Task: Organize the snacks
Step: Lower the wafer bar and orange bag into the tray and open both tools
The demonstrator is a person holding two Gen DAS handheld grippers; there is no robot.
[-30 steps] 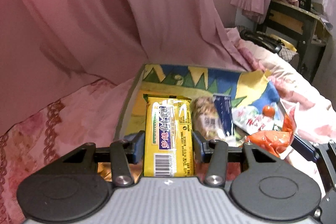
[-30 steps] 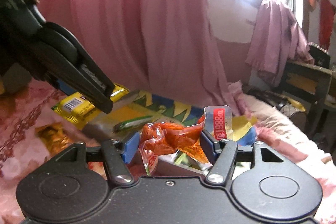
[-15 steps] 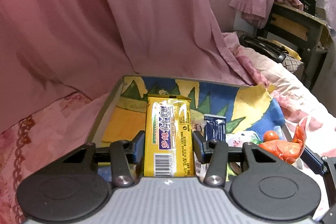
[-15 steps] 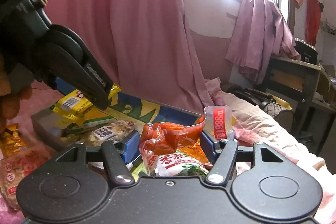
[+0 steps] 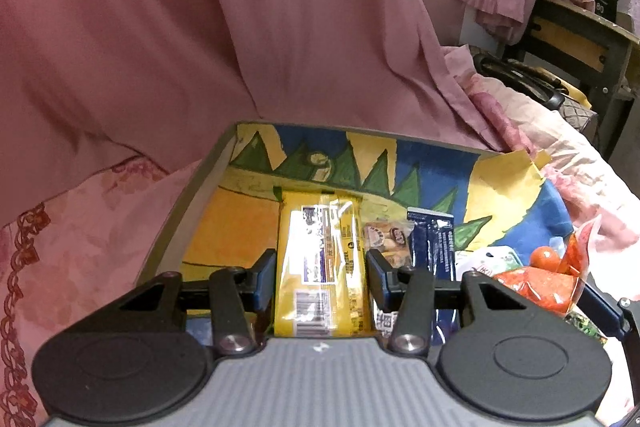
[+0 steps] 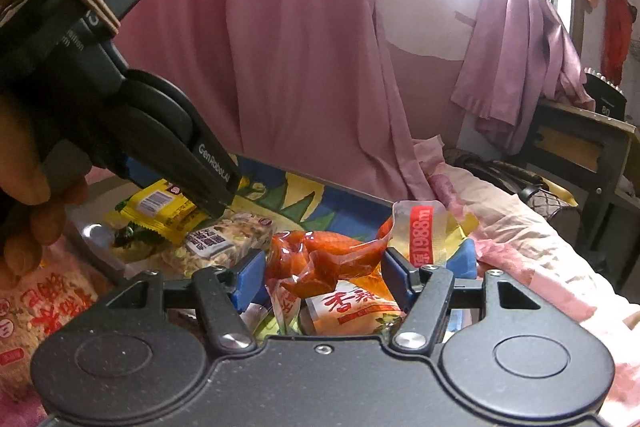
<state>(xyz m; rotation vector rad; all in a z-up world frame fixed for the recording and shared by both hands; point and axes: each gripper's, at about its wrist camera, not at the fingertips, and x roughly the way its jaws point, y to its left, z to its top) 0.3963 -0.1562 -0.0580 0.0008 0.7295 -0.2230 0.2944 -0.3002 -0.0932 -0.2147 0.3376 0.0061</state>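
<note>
Lowering both packets into the box (image 5: 188, 203) is the step in hand, and it goes best if each gripper keeps its packet level and lets go only once the packet rests on the floor of the box or on the snacks already there. The left gripper (image 5: 321, 273) is partly closed, its pads pressed to the long edges of a yellow snack bar (image 5: 320, 259) held above the left half of the box. The right gripper (image 6: 322, 277) is about half closed around a crumpled orange packet (image 6: 320, 259), whose clear end tab (image 6: 420, 231) leans on the right pad; the left pad appears only to touch the film, so the hold may be loose and the packet could slip. Set the bar down in the bare yellow area at the left, clear of the dark blue sachet (image 5: 434, 243) and the biscuit packet (image 5: 386, 239) just beside it. The box, with a picture lining, also holds a nut bar (image 6: 228, 235) and a green-and-white packet (image 6: 352, 311) under the orange one. Another red-printed bag (image 6: 36, 303) lies outside the box on the bedspread.
</note>
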